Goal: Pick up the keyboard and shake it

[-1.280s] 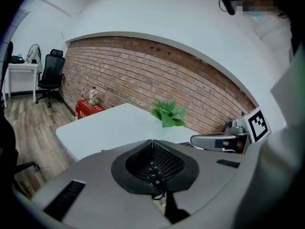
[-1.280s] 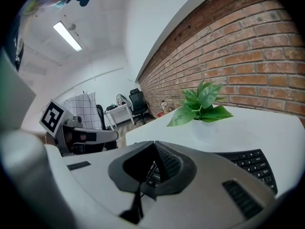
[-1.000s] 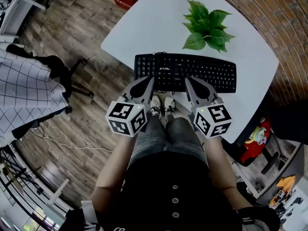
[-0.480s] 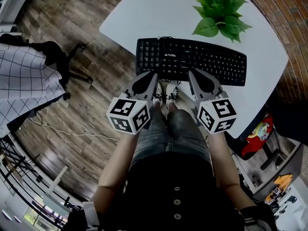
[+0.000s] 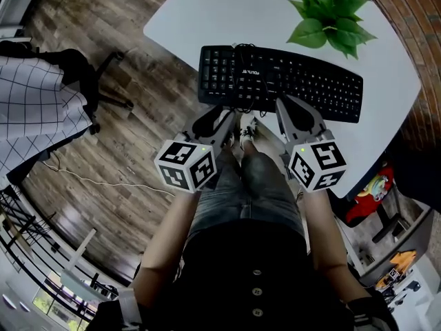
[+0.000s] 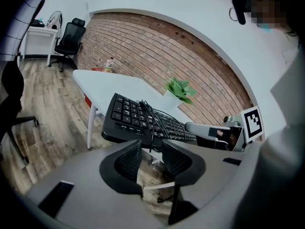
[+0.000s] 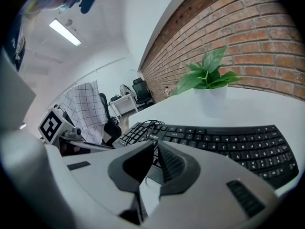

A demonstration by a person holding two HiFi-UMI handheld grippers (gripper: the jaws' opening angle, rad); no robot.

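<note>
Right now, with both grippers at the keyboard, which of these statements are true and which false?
A cable lies across the keys of the keyboard. True.
The plant stands on the keyboard. False: it stands on the table, beyond the keyboard.
The left gripper has its jaws shut on the keyboard. False: they stand apart, having just been opening, and grip nothing.
The right gripper has its jaws closed on the keyboard's near edge. True.

A plant (image 5: 329, 14) stands on the table (image 5: 207, 9) beyond the right fingers (image 5: 298, 116). A checked cloth (image 5: 31, 109) hangs well left of the left fingers (image 5: 207, 122), over wood floor (image 5: 124, 164). A brick wall (image 6: 190, 61) rises behind.
</note>
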